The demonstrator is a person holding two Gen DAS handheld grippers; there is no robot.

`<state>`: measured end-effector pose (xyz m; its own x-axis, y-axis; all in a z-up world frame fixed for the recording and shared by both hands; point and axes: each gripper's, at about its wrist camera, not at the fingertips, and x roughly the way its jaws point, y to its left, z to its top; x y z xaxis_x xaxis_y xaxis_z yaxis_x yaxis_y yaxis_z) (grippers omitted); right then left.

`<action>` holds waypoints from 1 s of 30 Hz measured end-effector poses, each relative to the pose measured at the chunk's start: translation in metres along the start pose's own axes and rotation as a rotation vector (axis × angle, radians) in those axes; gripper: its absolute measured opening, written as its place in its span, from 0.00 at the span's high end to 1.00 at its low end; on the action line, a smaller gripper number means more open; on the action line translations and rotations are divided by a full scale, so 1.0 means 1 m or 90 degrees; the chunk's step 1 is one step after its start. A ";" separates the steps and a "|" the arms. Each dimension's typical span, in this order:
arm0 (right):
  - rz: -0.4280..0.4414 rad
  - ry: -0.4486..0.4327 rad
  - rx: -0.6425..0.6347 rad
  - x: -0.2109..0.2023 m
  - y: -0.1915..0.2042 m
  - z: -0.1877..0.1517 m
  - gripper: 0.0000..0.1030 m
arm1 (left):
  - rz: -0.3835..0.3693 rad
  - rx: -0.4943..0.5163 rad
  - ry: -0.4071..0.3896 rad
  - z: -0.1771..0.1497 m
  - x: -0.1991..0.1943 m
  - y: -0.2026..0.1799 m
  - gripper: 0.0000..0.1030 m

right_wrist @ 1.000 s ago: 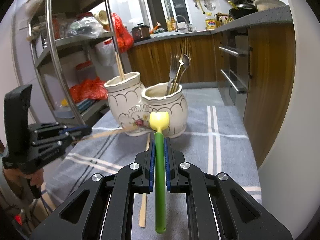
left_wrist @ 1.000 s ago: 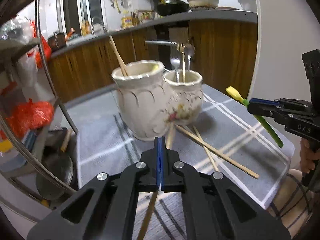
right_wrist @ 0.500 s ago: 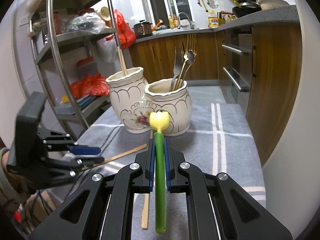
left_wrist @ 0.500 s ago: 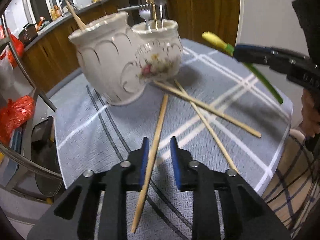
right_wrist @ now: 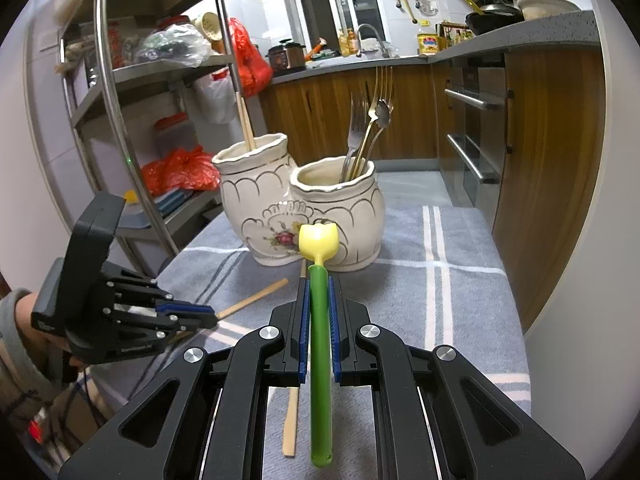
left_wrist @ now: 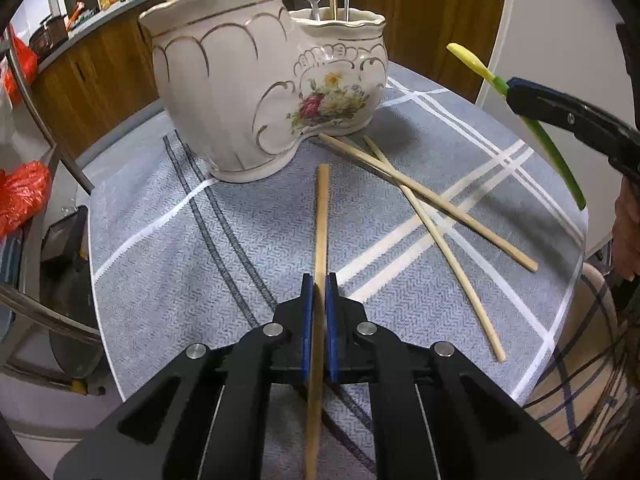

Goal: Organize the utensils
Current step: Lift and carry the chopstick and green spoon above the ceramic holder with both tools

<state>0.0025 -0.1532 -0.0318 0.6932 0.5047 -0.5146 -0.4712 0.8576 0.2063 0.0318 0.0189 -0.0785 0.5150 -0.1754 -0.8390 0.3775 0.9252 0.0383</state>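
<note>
The left gripper [left_wrist: 315, 280] is clamped on a chopstick [left_wrist: 321, 216] that lies on the cloth [left_wrist: 180, 232]; its jaws have just closed on the stick, which runs straight ahead from the blue pads toward the holder [left_wrist: 256, 92]. Right of this gripper two more chopsticks [left_wrist: 432, 208] lie crossed on the cloth, their far ends near the holder's base.

The right gripper [right_wrist: 319, 280] grips a green spoon [right_wrist: 320, 344] by the handle, the yellow tulip-shaped end pointing ahead at the holder. In the left wrist view the spoon hangs clear above the cloth, off to the right.

The holder is a cream ceramic double pot with gilt lines and a painted flower. Seen from the right gripper, its left pot has a chopstick [right_wrist: 245, 120] standing in it and its right pot has forks [right_wrist: 362, 128] and a spoon, handles down.

The cloth is grey with white and dark plaid stripes and covers a round table whose edge curves away on both sides of the left gripper.

Beyond the holder runs a kitchen: wood-fronted cabinets [right_wrist: 340, 120] under a grey counter [right_wrist: 516, 40], a sink tap, bottles and pots on it, and a window behind. To the left of the right gripper stands a metal rack [right_wrist: 108, 92] with bags and red plastic sacks on its shelves. A grey sleeve [right_wrist: 12, 332] shows behind the left gripper.
</note>
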 end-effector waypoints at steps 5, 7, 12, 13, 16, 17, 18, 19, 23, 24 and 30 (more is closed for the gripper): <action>-0.002 -0.006 0.002 -0.002 0.002 0.003 0.90 | -0.009 -0.004 -0.084 -0.001 -0.023 0.001 0.94; -0.003 -0.007 0.001 -0.001 0.003 0.003 0.90 | 0.000 -0.007 -0.100 -0.001 -0.027 0.001 0.94; -0.007 -0.009 0.001 -0.002 0.004 0.005 0.90 | -0.002 -0.017 -0.123 -0.001 -0.034 0.002 0.94; -0.009 -0.009 0.000 -0.002 0.004 0.006 0.90 | -0.005 -0.015 -0.126 -0.001 -0.034 0.001 0.94; -0.018 -0.011 -0.001 -0.004 0.007 0.009 0.90 | -0.018 -0.011 -0.141 0.000 -0.039 0.000 0.94; -0.021 -0.012 -0.001 -0.005 0.009 0.011 0.90 | -0.022 -0.011 -0.145 0.000 -0.040 0.000 0.94; -0.022 -0.014 -0.002 -0.005 0.011 0.012 0.90 | -0.029 -0.011 -0.152 -0.001 -0.042 0.000 0.94; -0.023 -0.016 -0.001 -0.005 0.013 0.013 0.90 | -0.033 -0.011 -0.157 -0.001 -0.044 0.000 0.94; -0.021 -0.018 0.008 0.002 0.019 0.017 0.90 | -0.055 -0.011 -0.209 -0.006 -0.057 0.004 0.94; -0.018 -0.019 0.010 0.004 0.021 0.018 0.90 | -0.057 -0.006 -0.236 -0.008 -0.064 0.005 0.94; -0.004 -0.055 0.011 0.009 0.029 0.036 0.90 | -0.057 -0.017 -0.343 -0.008 -0.094 0.019 0.94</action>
<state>0.0150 -0.1205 -0.0006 0.7405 0.5058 -0.4426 -0.4578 0.8617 0.2188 -0.0154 0.0552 -0.0031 0.8054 -0.3952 -0.4417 0.4223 0.9056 -0.0403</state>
